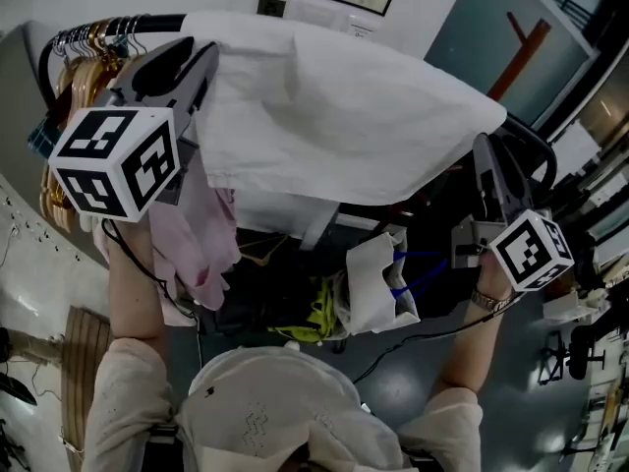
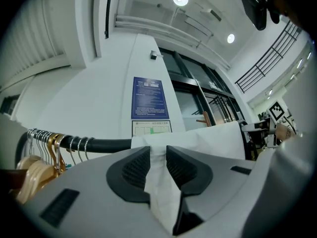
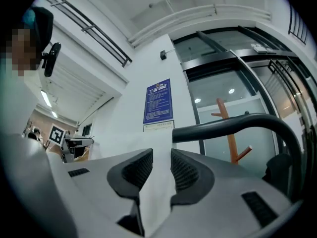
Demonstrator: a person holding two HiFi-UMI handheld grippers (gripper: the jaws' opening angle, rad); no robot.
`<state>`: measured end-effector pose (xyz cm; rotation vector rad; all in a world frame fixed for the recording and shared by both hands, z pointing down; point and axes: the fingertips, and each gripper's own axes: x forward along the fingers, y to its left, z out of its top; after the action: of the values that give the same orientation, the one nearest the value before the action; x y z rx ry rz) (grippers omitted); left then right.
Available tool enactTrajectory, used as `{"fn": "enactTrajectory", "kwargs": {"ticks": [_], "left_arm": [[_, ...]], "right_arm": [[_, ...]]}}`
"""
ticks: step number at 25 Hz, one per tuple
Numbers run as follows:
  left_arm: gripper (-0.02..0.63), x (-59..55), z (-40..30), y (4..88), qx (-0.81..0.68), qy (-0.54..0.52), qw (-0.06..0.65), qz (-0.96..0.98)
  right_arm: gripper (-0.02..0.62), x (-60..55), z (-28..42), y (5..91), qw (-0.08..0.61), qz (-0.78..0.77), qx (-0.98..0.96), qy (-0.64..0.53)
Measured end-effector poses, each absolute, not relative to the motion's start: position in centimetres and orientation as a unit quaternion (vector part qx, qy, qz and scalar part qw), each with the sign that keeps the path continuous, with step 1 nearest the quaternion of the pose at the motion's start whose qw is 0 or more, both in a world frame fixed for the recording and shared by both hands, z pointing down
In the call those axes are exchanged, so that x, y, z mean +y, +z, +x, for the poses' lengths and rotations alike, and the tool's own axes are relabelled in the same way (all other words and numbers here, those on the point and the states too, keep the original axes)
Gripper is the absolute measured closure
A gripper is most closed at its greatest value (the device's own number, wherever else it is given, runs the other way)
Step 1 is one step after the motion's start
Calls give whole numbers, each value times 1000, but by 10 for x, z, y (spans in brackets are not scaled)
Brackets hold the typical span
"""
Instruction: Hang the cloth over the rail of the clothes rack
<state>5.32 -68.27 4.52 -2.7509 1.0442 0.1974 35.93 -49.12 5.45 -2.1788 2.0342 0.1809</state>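
A white cloth lies draped over the black rail of the clothes rack and hangs down on both sides. My left gripper is at the cloth's left end near the rail. In the left gripper view the left gripper stands open, with a fold of the cloth lying between the jaws in front of the rail. My right gripper is at the cloth's right end. The right gripper is also open, with a strip of cloth in its gap below the curved rail.
Wooden hangers with metal hooks crowd the rail's left end. A pink garment hangs below the left gripper. A white bag with blue handles sits under the rack. A wooden coat stand rises behind the rail's right bend.
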Motion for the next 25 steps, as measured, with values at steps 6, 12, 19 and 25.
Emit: {"fn": "enactTrajectory", "kwargs": {"ticks": [6,12,19,25], "left_arm": [[587,-679,56,38,357,74,96,-926],[591,-680,50,37,355,70,95,-927],[591,-678,39,28,373,112,83,-917],[591,-685,28,42,374,145,29,-916]], "right_arm": [[492,-494,386,54,88,-740,665,55],[488,-487,387,52,117,-736,665,57],[558,-495,373,39,85,-705,701,66],[575,-485,370,40,119,-709,692,68]]}}
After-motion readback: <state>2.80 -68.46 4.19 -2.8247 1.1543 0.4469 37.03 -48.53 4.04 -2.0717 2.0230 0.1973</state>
